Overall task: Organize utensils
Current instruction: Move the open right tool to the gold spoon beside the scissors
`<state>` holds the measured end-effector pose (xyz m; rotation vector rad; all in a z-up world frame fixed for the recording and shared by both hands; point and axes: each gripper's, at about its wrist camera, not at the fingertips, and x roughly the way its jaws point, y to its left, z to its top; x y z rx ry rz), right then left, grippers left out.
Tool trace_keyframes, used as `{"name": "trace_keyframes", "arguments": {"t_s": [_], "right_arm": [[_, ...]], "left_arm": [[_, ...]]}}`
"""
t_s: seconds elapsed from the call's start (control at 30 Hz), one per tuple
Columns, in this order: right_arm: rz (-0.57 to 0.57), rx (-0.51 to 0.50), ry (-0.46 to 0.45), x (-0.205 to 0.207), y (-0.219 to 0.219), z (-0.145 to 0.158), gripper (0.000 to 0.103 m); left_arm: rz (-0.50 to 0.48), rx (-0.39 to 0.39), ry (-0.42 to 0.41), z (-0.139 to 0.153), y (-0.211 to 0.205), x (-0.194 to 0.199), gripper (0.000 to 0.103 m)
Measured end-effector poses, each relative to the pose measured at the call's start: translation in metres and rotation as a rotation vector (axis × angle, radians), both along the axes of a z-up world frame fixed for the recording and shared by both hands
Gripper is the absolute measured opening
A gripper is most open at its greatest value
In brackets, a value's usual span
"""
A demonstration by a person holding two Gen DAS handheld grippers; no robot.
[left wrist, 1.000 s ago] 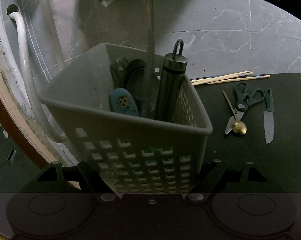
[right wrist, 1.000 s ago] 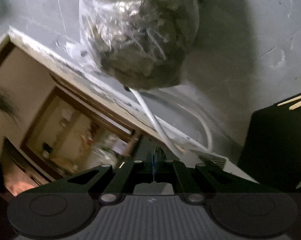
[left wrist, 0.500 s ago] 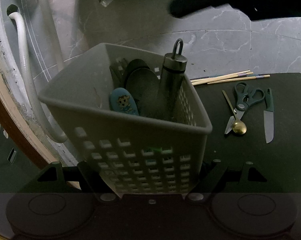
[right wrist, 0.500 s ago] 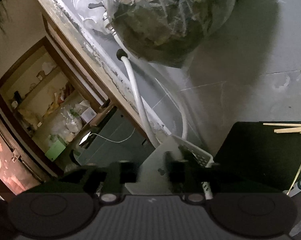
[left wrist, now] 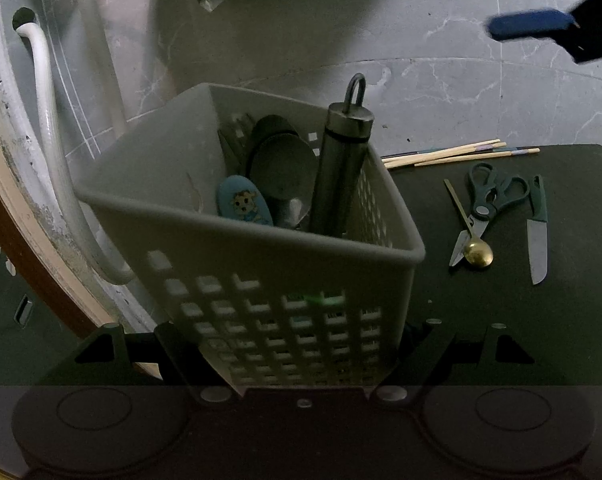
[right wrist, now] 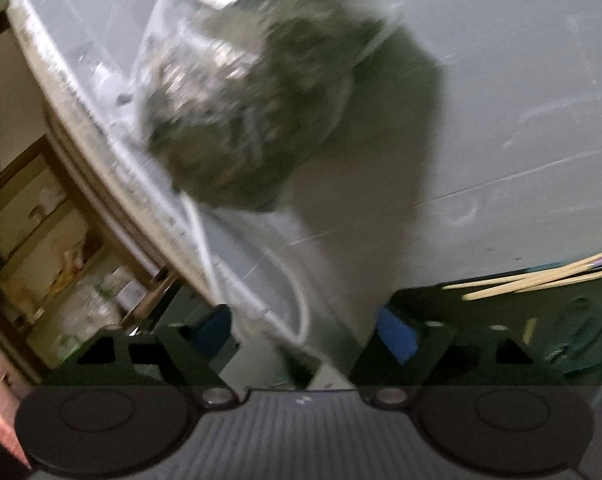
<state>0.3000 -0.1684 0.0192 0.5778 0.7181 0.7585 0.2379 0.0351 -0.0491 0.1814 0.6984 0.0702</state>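
1. The left gripper (left wrist: 301,360) is clamped on the grey perforated basket (left wrist: 261,264), its 2 fingers (left wrist: 177,352) pressed against the basket's lower walls at 6 o'clock in the left wrist view.
2. The basket stands tilted at the left edge of a black mat (left wrist: 521,320), with its open top facing 12 o'clock.
3. Inside it, a dark metal cylinder with a loop on top (left wrist: 343,164) leans against the right wall; a round dark ladle bowl (left wrist: 281,168) sits at the middle; a blue handle with a cartoon print (left wrist: 243,204) rests at the front.
4. On the mat, at 3 o'clock from the basket, lie green-handled scissors (left wrist: 485,204), a gold spoon (left wrist: 477,252) whose bowl touches the scissor blades, and a green-handled knife (left wrist: 537,236) just beside them.
5. Wooden chopsticks (left wrist: 461,154) lie along the mat's far edge, at 1 o'clock from the basket.
6. The right gripper (right wrist: 305,332) has its jaws opening, and nothing is between them; its blue pads (right wrist: 395,334) stand apart. One blue fingertip shows at 2 o'clock in the left wrist view.
7. Ahead of it, at 12 o'clock, hangs a clear plastic bag of dark stuff (right wrist: 253,92), blurred, with a white hose (left wrist: 49,140) along the wall below.
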Motion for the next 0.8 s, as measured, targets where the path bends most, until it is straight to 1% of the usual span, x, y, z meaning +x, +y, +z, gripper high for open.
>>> {"name": "trace_keyframes", "arguments": {"t_s": [0.07, 0.2, 0.43, 0.7, 0.8], "right_arm": [[-0.043, -0.016, 0.008, -0.001, -0.01, -0.003, 0.096], [-0.109, -0.059, 0.043, -0.001, -0.024, -0.013, 0.102], [-0.166, -0.139, 0.09, -0.008, -0.037, -0.022, 0.103], [-0.177, -0.336, 0.139, -0.011, -0.028, -0.039, 0.103], [-0.17, -0.349, 0.164, -0.009, -0.024, -0.046, 0.103]], "left_arm": [[0.0, 0.0, 0.002, 0.0, 0.0, 0.002, 0.082], [0.002, -0.002, 0.003, 0.0, 0.0, 0.002, 0.083], [0.006, 0.003, 0.004, 0.0, -0.001, 0.002, 0.083], [0.009, 0.007, -0.009, -0.003, -0.003, 0.001, 0.083], [0.006, 0.011, -0.01, -0.003, -0.003, 0.001, 0.083]]}}
